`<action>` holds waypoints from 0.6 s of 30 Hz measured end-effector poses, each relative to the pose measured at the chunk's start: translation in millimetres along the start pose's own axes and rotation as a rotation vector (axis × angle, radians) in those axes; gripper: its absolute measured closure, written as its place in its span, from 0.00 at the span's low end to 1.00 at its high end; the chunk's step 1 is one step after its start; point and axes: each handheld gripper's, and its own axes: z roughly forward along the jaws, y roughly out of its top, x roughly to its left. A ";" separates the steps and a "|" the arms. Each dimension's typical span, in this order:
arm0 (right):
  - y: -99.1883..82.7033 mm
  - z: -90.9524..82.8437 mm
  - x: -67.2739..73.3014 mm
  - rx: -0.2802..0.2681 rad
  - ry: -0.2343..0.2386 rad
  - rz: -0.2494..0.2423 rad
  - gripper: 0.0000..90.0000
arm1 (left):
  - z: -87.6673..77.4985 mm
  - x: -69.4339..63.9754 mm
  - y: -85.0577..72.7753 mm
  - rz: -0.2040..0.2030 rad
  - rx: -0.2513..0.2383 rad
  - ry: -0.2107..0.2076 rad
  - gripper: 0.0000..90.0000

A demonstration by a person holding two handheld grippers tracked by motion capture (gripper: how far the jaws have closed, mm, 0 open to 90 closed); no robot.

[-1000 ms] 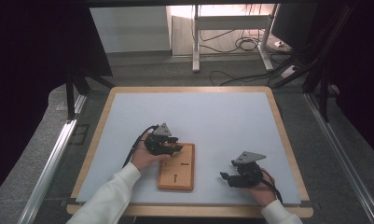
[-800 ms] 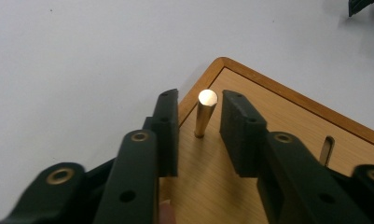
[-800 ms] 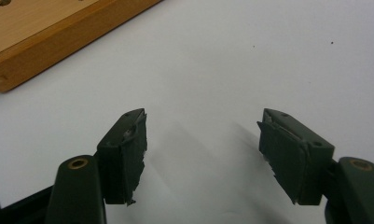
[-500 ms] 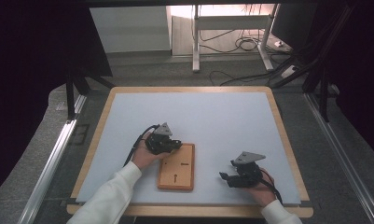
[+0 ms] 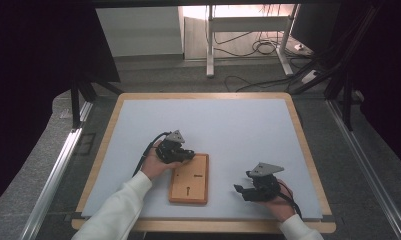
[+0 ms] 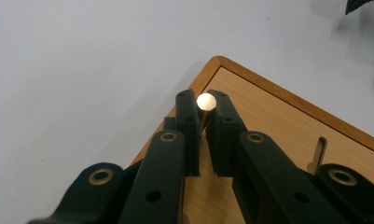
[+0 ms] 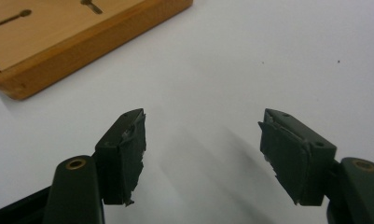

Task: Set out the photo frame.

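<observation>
Wood is the thing in hand here: a flat wooden board point(image 5: 189, 178) lies low and centre in the high view, on the pale blue table mat point(image 5: 223, 125), with two dark keyhole-shaped slots cut in its face. The left gripper point(image 5: 184, 156) sits at the board's upper left corner in that view, held by the person's left hand point(image 5: 155, 164), whose white sleeve point(image 5: 117, 212) comes in from the bottom edge.

In the left gripper view the two black jaws have just been closing, and they now pinch a small round peg point(image 6: 206, 101) between their tips. The peg's pale end face shines bright at mid frame, above the corner of the board point(image 6: 287, 140), and its brassy shaft runs down between the pads. A second slim peg point(image 6: 318, 153) stands on the board towards the right of that frame, just beside the right-hand jaw's arm.

The right gripper point(image 5: 242, 191) rests at the lower right of the high view, well apart from the board's right edge, cradled in the right hand point(image 5: 278, 202). In the right gripper view its jaws stand wide apart with nothing between them, the bare mat beneath; the board point(image 7: 68, 32) fills the upper left corner of that frame, both slots showing.
</observation>
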 end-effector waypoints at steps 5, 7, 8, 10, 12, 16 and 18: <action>7.4 -3.2 9.3 -0.021 0.018 -0.044 0.33 | 0.4 2.9 2.1 -0.017 0.009 -0.021 0.94; 12.5 -3.8 17.0 -0.030 0.030 -0.069 0.32 | 0.4 5.6 3.2 -0.024 0.017 -0.036 0.94; 14.2 -3.9 19.7 -0.030 0.034 -0.075 0.31 | 0.4 5.6 3.2 -0.024 0.017 -0.036 0.94; 17.7 -3.3 25.3 -0.031 0.036 -0.088 0.28 | 0.4 7.2 3.8 -0.031 0.020 -0.043 0.94; 21.7 -1.8 30.8 -0.032 0.037 -0.102 0.26 | 0.8 7.7 4.7 -0.039 0.022 -0.045 0.94; 32.5 4.2 46.2 -0.024 0.060 -0.152 0.23 | 1.2 8.3 6.0 -0.049 0.028 -0.045 0.94; 35.1 6.2 51.5 -0.022 0.066 -0.165 0.23 | 0.9 9.3 6.1 -0.047 0.030 -0.049 0.94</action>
